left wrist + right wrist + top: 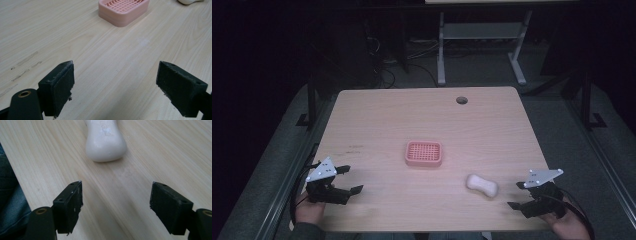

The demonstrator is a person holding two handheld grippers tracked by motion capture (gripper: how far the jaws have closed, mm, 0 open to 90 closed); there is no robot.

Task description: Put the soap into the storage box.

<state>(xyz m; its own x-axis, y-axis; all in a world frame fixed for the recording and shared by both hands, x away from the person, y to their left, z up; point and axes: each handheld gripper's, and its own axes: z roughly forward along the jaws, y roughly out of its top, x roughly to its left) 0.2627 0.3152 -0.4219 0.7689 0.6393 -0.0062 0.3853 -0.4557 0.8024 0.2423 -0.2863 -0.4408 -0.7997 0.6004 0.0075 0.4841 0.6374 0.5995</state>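
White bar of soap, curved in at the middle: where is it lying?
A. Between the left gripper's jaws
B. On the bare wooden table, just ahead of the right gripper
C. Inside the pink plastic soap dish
B: the white bar of soap lies on the wooden table, apart from the pink plastic soap dish, just ahead of the open right gripper.

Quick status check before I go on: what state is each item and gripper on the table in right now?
soap bar: lying flat on the table, loose, clear of the dish, just ahead of the right gripper.
soap dish: upright at mid-table, empty.
left gripper: jaws open, holding nothing.
right gripper: jaws open, holding nothing, aimed at the soap bar.
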